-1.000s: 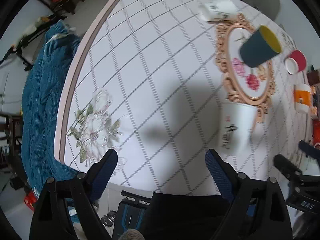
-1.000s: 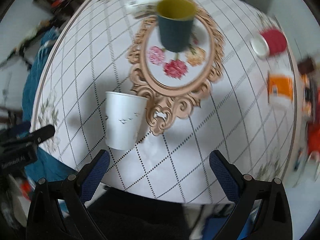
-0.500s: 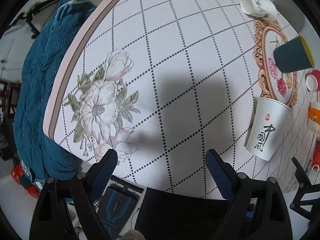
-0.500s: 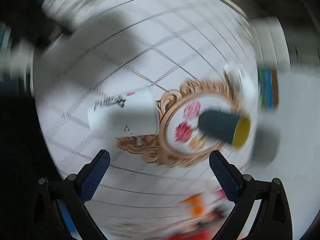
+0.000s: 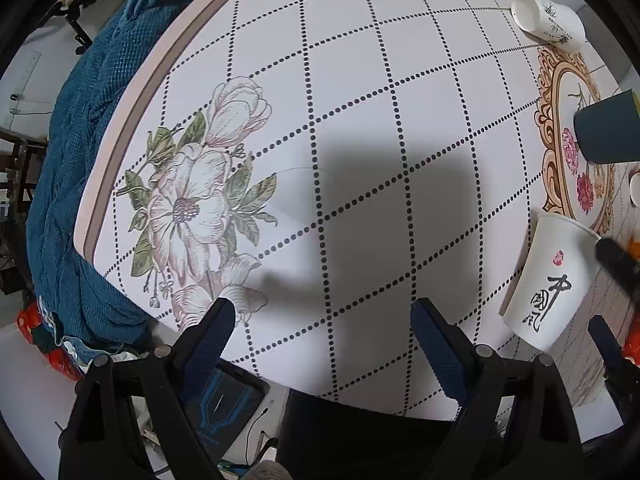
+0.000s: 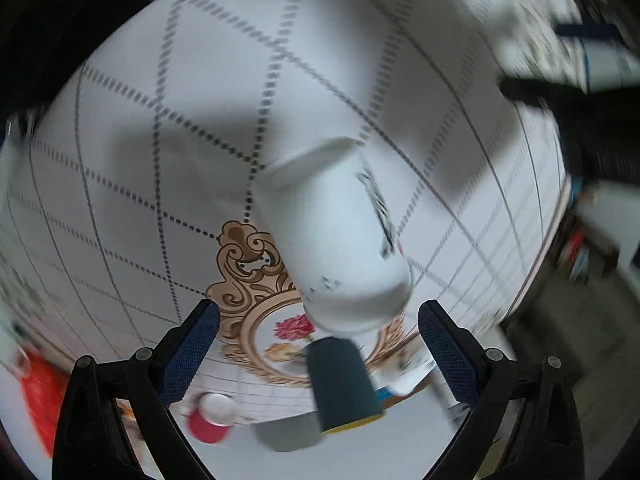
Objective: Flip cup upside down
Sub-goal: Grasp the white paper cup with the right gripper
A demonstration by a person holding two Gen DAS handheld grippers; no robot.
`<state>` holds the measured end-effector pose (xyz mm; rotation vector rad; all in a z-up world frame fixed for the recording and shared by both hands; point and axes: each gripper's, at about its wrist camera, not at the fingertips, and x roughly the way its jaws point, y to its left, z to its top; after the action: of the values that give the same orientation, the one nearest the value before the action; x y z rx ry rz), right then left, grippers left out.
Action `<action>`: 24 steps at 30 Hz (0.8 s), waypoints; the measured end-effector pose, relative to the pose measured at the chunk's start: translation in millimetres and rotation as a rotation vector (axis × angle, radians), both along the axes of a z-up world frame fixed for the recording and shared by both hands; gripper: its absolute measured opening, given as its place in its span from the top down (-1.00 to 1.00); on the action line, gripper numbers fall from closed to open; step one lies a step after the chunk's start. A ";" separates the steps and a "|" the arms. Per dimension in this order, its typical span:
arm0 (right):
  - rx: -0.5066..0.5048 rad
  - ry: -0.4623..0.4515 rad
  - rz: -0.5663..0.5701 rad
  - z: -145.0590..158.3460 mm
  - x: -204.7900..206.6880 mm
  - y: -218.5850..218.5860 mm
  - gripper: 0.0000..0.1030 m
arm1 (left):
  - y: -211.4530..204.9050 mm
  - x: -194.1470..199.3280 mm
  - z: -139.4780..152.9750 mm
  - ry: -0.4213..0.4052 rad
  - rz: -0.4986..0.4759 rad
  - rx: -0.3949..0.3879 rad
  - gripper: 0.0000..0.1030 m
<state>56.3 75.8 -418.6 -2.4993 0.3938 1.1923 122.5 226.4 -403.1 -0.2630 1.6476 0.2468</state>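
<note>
A white paper cup with black brush writing and a red seal stands on the tablecloth at the right edge of the left wrist view. My left gripper is open and empty over the near table edge, left of the cup. The right wrist view is rolled over and blurred. The same cup shows there, just ahead of my open right gripper, not between its fingers. A dark teal cup with a yellow inside stands on the ornate printed frame.
Another white cup lies on its side at the far right. A small red cup is beyond the frame. A blue blanket hangs off the table's left edge. A black chair back is below my left gripper.
My right gripper has rolled over so its view is upside down and has moved close to the white cup. My left gripper has moved closer to the table, its view shifting left.
</note>
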 end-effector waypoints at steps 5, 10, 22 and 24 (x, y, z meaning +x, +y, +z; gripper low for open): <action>-0.046 0.000 0.178 -15.5 -2.8 -11.6 -0.96 | -3.3 3.7 -6.4 0.013 -0.003 0.003 -0.75; -0.075 0.003 0.277 -24.5 -0.2 -15.6 -0.95 | -4.2 3.8 -12.0 0.026 -0.001 0.006 -0.75; -0.104 0.014 0.295 -26.8 7.4 -12.9 -0.73 | 13.4 8.1 -16.6 0.029 0.001 0.006 -0.75; -0.105 0.017 0.290 -27.6 9.8 -11.3 -0.63 | 14.0 11.4 -14.2 0.028 -0.002 0.005 -0.75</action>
<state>66.2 64.5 -446.1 -2.7078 0.1013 1.3297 133.8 240.4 -417.3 -0.2553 1.6750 0.2545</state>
